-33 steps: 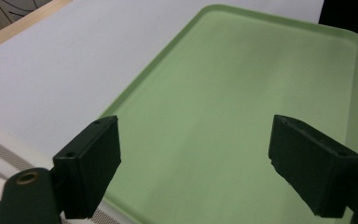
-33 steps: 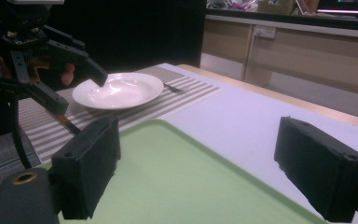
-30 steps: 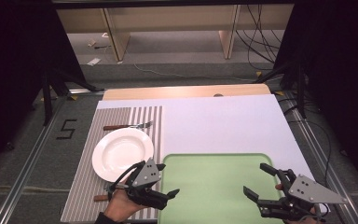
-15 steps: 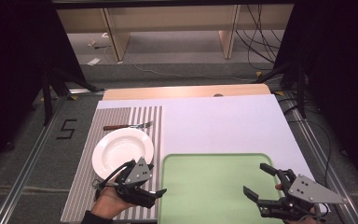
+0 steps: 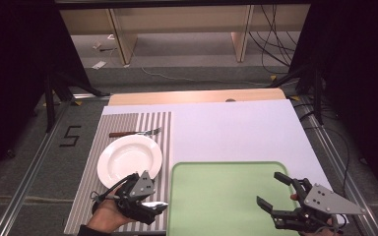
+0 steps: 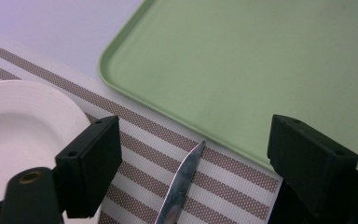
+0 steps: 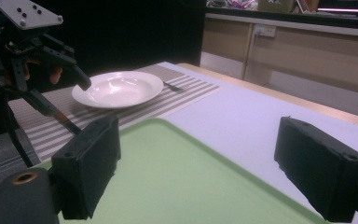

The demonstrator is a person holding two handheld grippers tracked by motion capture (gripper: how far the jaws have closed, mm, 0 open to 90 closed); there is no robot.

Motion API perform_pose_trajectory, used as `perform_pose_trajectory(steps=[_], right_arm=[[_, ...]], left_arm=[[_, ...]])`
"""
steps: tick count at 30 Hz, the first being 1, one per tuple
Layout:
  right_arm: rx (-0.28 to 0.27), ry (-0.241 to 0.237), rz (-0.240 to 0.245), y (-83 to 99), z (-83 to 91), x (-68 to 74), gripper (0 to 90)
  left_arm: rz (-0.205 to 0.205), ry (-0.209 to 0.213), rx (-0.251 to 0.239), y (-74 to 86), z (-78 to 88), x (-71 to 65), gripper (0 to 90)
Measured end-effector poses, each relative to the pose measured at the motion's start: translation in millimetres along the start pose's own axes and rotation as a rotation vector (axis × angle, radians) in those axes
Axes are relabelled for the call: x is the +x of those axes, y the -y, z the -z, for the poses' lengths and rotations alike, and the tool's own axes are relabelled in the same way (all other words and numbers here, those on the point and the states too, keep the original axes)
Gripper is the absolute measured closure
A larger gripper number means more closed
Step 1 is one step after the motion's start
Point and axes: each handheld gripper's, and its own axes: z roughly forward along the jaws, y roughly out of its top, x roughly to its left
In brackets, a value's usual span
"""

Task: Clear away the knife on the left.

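Your left gripper (image 5: 150,209) has moved back toward you and to the left since one second ago; it now hovers over the striped placemat (image 5: 103,147) with jaws wide open. The knife (image 6: 179,186) lies on the placemat between them, just beside the green tray (image 5: 216,196). Your right gripper (image 5: 270,196) stays open over the tray.

on the mat (image 5: 86,199), the fork (image 5: 137,132) lies behind the plate (image 5: 129,158), the knife (image 6: 179,186) before it; the tray (image 5: 221,196) lies right.
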Motion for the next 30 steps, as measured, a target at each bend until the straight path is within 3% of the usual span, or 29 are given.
perform_pose_trajectory(steps=[5, 10, 15, 30], right_arm=[[0.001, -0.001, -0.001, 0.0, -0.1, 0.0, 15.4], [0.0, 0.0, 0.0, 0.1, -0.1, -0.1, 15.4], [0.003, -0.001, -0.001, 0.0, -0.1, 0.2, 15.4], [0.002, 0.0, -0.001, 0.4, -1.0, -0.2, 15.4]], left_arm=[[-0.004, 0.002, 0.022, 4.3, 0.0, -0.9, 17.8], [-0.012, 0.013, 0.081, 11.0, 0.3, -1.0, 17.7], [0.003, 0.008, 0.115, 17.1, 1.1, 0.8, 17.7], [-0.005, 0.029, 0.231, 26.1, -2.1, 4.9, 18.1]])
